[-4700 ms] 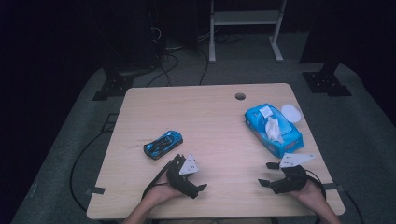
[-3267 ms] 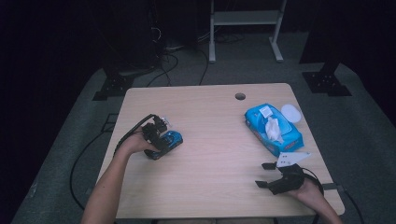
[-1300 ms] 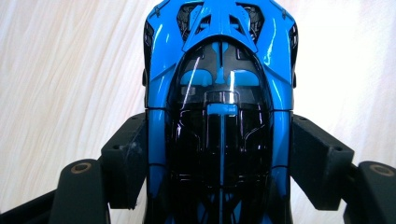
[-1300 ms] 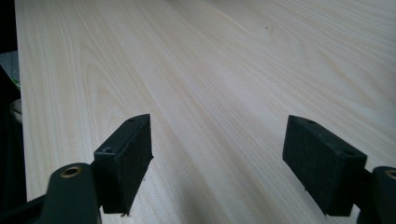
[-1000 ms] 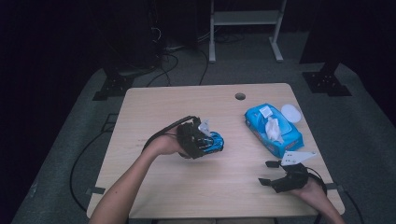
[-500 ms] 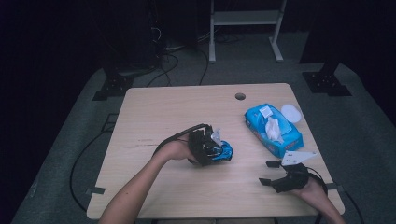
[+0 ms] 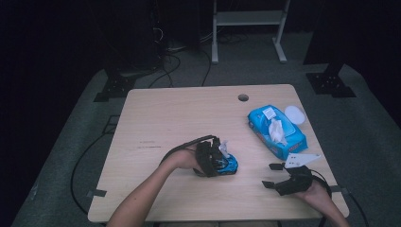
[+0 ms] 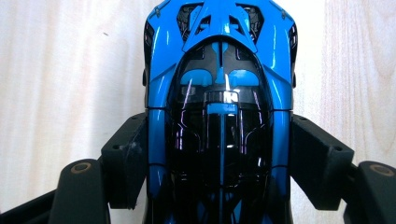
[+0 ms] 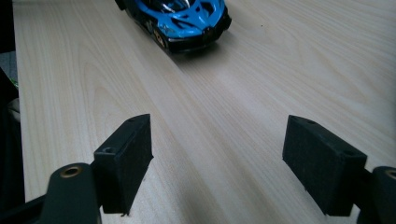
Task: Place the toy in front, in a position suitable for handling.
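Note:
A blue and black toy car (image 7: 230,164) sits on the wooden table (image 7: 189,118) near its middle front. My left gripper (image 7: 218,161) is shut on the toy car (image 8: 219,107), with both black pads pressed against its sides. The car's wheels look to be on the tabletop. My right gripper (image 7: 272,176) rests at the front right of the table, open, with bare wood between its jaws. From the right gripper view, the toy car (image 9: 180,18) stands farther off, ahead and a little left of my right gripper (image 9: 215,163).
A blue pack of wipes (image 7: 276,131) with a white tissue sticking out lies at the right of the table, a white round lid (image 7: 295,113) just behind it. A cable hole (image 7: 243,98) is near the far edge. Cables trail off the left side.
My left gripper has carried the toy car from the left part of the table toward the middle and right. The right gripper has stayed in place.

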The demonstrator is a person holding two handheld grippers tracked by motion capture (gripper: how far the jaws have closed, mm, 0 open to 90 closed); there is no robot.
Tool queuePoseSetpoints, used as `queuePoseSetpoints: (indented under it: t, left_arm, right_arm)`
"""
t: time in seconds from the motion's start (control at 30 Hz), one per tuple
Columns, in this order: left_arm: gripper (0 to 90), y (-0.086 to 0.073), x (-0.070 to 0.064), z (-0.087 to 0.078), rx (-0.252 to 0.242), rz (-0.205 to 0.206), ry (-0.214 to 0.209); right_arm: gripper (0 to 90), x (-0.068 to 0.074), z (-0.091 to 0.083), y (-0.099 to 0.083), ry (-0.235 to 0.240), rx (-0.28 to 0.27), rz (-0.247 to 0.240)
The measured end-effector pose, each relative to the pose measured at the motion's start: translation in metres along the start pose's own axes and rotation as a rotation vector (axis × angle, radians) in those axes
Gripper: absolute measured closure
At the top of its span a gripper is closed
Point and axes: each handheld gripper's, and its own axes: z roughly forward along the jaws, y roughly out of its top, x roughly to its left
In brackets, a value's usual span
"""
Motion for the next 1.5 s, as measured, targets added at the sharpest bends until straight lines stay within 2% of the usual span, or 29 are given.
queuePoseSetpoints:
  t: [0.03, 0.13, 0.27, 0.33, 0.47, 0.63, 0.67, 0.7, 0.73, 0.77, 0.8, 0.83, 0.87, 0.9, 0.93, 0.97, 1.0, 1.03, 1.07, 1.1, 1.13, 1.17, 1.2, 1.23, 1.27, 1.33, 1.43, 1.47, 1.5]
  left_arm:
    - [28.0, -0.002, -0.001, 0.004, 0.000, -0.009, -0.015]
    - [28.0, -0.004, -0.003, 0.011, 0.008, -0.009, -0.027]
    - [27.9, -0.008, -0.003, 0.012, -0.033, -0.029, -0.039]
    - [27.9, -0.009, -0.003, 0.012, -0.035, -0.031, -0.038]
    - [27.7, -0.013, -0.003, 0.012, -0.066, -0.039, -0.035]
    - [24.7, -0.018, -0.004, 0.012, -0.111, -0.068, -0.029]
    - [23.5, -0.022, -0.005, 0.009, -0.141, -0.080, -0.024]
    - [21.2, -0.022, -0.005, 0.009, -0.141, -0.080, -0.024]
    - [18.9, -0.027, -0.005, 0.006, -0.165, -0.100, -0.010]
    - [18.8, -0.030, -0.005, 0.003, -0.179, -0.104, -0.003]
    - [18.1, -0.030, -0.005, 0.003, -0.179, -0.104, -0.003]
    - [18.1, -0.033, -0.006, 0.001, -0.194, -0.113, 0.005]
    - [16.4, -0.040, -0.006, -0.003, -0.231, -0.133, 0.014]
    - [16.1, -0.040, -0.006, -0.003, -0.231, -0.133, 0.014]
    - [13.7, -0.048, -0.008, -0.006, -0.277, -0.158, 0.037]
    - [13.2, -0.048, -0.008, -0.006, -0.277, -0.158, 0.037]
    - [13.2, -0.057, -0.011, -0.009, -0.321, -0.179, 0.041]
    - [12.4, -0.062, -0.012, -0.009, -0.342, -0.187, 0.062]
    - [10.8, -0.062, -0.012, -0.009, -0.342, -0.187, 0.062]
    - [9.9, -0.066, -0.013, -0.010, -0.372, -0.199, 0.080]
    - [8.8, -0.077, -0.015, -0.009, -0.439, -0.222, 0.107]
    - [8.8, -0.077, -0.015, -0.009, -0.439, -0.222, 0.107]
    - [8.8, -0.086, -0.016, -0.009, -0.465, -0.230, 0.130]
    - [8.8, -0.086, -0.016, -0.009, -0.465, -0.230, 0.130]
    - [8.8, -0.094, -0.016, -0.007, -0.503, -0.257, 0.119]
    - [8.4, -0.097, -0.015, -0.004, -0.506, -0.275, 0.088]
    - [6.8, -0.099, -0.017, 0.001, -0.489, -0.267, 0.090]
    - [6.8, -0.099, -0.017, 0.001, -0.489, -0.267, 0.090]
    - [6.8, -0.098, -0.019, 0.005, -0.465, -0.259, 0.082]
  right_arm:
    - [23.2, 0.000, 0.000, 0.000, 0.000, 0.000, 0.000]
    - [23.2, 0.000, 0.001, 0.000, 0.000, 0.003, 0.000]
    - [23.1, 0.000, 0.001, 0.000, -0.001, 0.008, -0.002]
    - [23.1, 0.000, 0.001, 0.000, -0.002, 0.007, -0.002]
    - [23.1, 0.001, 0.000, 0.002, -0.016, -0.015, 0.001]
    - [23.1, 0.001, -0.009, 0.016, -0.063, -0.052, -0.012]
    - [23.2, -0.002, -0.015, 0.026, -0.104, -0.076, -0.020]
    - [23.2, -0.002, -0.015, 0.026, -0.104, -0.076, -0.020]
    - [23.1, -0.008, -0.021, 0.036, -0.143, -0.094, -0.024]
    - [23.2, -0.011, -0.023, 0.041, -0.168, -0.096, -0.026]
    - [23.2, -0.011, -0.023, 0.041, -0.168, -0.096, -0.026]
    - [23.2, -0.016, -0.025, 0.046, -0.196, -0.100, -0.031]
    - [23.1, -0.026, -0.028, 0.055, -0.244, -0.101, -0.025]
    - [23.1, -0.026, -0.028, 0.055, -0.244, -0.101, -0.025]
    - [23.2, -0.038, -0.030, 0.064, -0.300, -0.105, -0.022]
    - [23.2, -0.038, -0.030, 0.064, -0.300, -0.105, -0.022]
    - [23.2, -0.050, -0.030, 0.071, -0.331, -0.112, -0.002]
    - [23.1, -0.056, -0.029, 0.074, -0.340, -0.105, 0.004]
    - [23.1, -0.061, -0.027, 0.076, -0.355, -0.097, 0.009]
    - [23.1, -0.066, -0.025, 0.078, -0.368, -0.085, 0.015]
    - [23.1, -0.071, -0.022, 0.079, -0.384, -0.071, 0.020]
    - [23.1, -0.075, -0.019, 0.080, -0.400, -0.059, 0.020]
    - [23.2, -0.079, -0.016, 0.080, -0.410, -0.053, 0.032]
    - [23.2, -0.079, -0.016, 0.080, -0.410, -0.053, 0.032]
    - [23.2, -0.086, -0.010, 0.079, -0.416, -0.051, 0.050]
    - [24.6, -0.091, -0.003, 0.077, -0.425, -0.028, 0.066]
    - [33.1, -0.098, 0.005, 0.073, -0.441, 0.003, 0.092]
    - [33.1, -0.100, 0.007, 0.072, -0.441, 0.008, 0.094]
    - [44.4, -0.101, 0.008, 0.071, -0.437, 0.008, 0.097]
